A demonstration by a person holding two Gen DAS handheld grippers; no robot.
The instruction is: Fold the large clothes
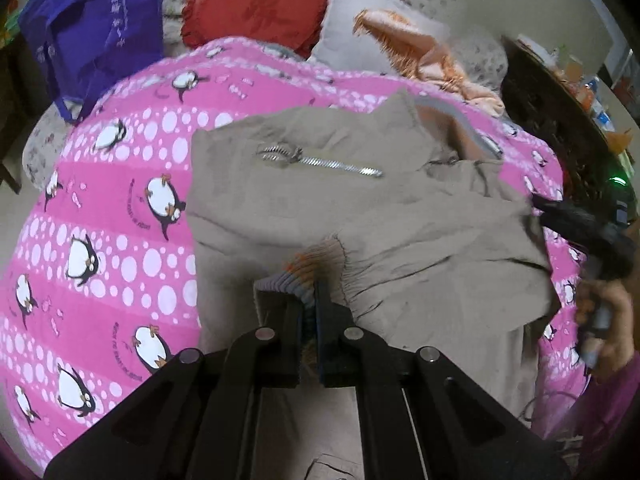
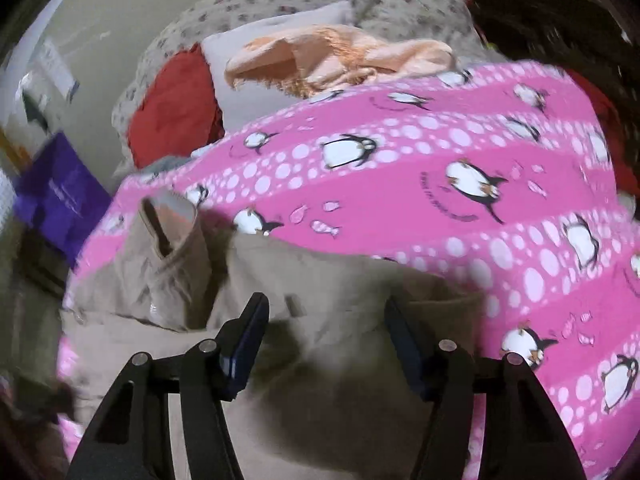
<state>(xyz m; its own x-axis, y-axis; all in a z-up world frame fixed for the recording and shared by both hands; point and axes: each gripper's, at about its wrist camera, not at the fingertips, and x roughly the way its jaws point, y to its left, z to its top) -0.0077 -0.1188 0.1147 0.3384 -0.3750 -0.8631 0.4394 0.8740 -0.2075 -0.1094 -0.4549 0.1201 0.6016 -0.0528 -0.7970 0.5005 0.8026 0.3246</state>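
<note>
On bed: pink penguin blanket (image 1: pixel 120 208) covers most of it, tan jacket (image 1: pixel 360 216) spread on top toward the near edge, zip (image 1: pixel 320 162) facing up. Red pillow (image 1: pixel 256 8) and peach cloth (image 1: pixel 420 52) at the far end, purple bag (image 1: pixel 92 20) beyond the far-left corner. Left gripper (image 1: pixel 310 300) clamped on the jacket's ribbed cuff (image 1: pixel 304 276). Right gripper (image 2: pixel 324 316) wide, nothing between its fingers, over the jacket.

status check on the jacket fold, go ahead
Left gripper shut on jacket's striped cuff. Right gripper open, empty, over tan jacket. Jacket on pink penguin blanket; nothing blocking.
</note>
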